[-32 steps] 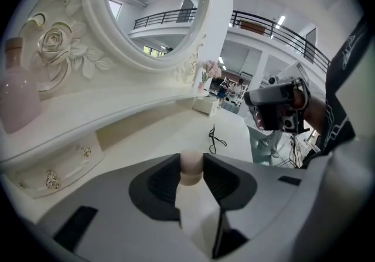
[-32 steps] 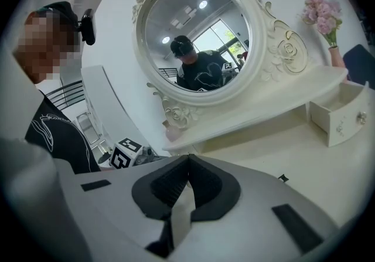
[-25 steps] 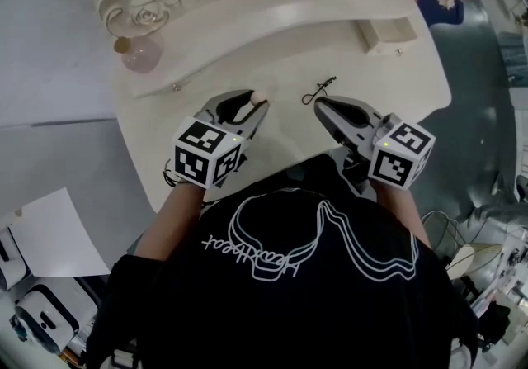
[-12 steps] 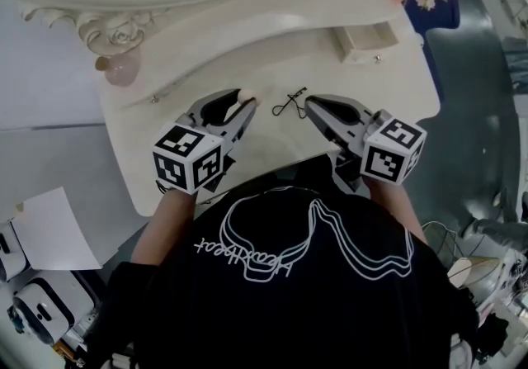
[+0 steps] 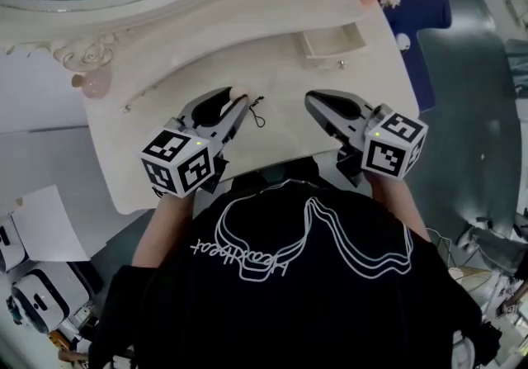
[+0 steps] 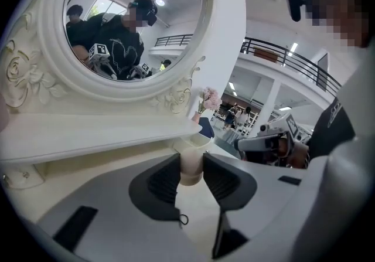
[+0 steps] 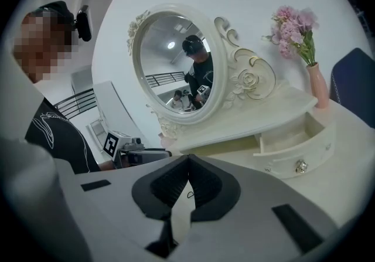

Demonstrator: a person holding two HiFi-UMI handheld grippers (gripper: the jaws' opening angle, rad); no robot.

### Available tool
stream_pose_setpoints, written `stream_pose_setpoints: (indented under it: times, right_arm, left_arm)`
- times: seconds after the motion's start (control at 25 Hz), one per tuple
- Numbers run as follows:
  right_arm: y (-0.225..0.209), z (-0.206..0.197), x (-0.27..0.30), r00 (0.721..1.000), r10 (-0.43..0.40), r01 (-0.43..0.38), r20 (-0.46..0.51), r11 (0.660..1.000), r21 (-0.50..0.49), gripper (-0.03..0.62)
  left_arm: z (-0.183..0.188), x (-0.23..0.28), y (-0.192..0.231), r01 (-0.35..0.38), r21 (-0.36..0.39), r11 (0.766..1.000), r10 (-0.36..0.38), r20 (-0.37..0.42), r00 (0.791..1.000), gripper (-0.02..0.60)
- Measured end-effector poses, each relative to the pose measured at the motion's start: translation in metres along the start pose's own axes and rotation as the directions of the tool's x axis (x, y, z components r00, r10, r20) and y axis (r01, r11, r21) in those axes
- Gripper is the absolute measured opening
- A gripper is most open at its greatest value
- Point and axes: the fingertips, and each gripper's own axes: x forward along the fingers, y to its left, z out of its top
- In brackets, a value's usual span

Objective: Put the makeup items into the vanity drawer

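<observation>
My left gripper is shut on a small beige makeup sponge, which is pinched between its dark pads above the cream vanity top. My right gripper hovers to its right, jaws shut with nothing between them. The small vanity drawer stands pulled out beyond the right gripper and shows in the right gripper view as the drawer with a crystal knob. A thin black hair pin lies on the top just by the left gripper's tip.
A big oval mirror in an ornate cream frame rises behind the raised shelf. A pink perfume bottle stands at the far left of the top. A pink vase of flowers stands at the right end, and a dark blue chair is past the right edge.
Both grippers have moved to the right over the vanity top, nearer the open drawer. The left still carries the sponge; the hair pin now lies by the left gripper instead of by the right one.
</observation>
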Motion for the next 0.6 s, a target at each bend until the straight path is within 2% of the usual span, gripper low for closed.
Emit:
stream_pose_setpoints:
  times: [0.2,0.48,0.6]
  right_arm:
    - [-0.017,0.006,-0.025,1.000,0.023,-0.024,-0.013,1.000,-0.010,0.003]
    - [-0.040,0.024,-0.058,0.999,0.050,-0.051,-0.020,0.998,-0.043,0.003]
    - [-0.051,0.032,-0.072,0.998,0.057,-0.058,-0.013,0.997,-0.055,0.003]
  left_arm:
    - [0.014,0.021,-0.025,-0.020,0.031,0.999,0.020,0.020,1.000,0.123]
    - [0.041,0.051,-0.055,-0.029,0.017,0.999,0.028,0.077,0.997,0.123]
    - [0.054,0.067,-0.070,-0.052,0.076,0.996,0.046,0.079,0.996,0.124]
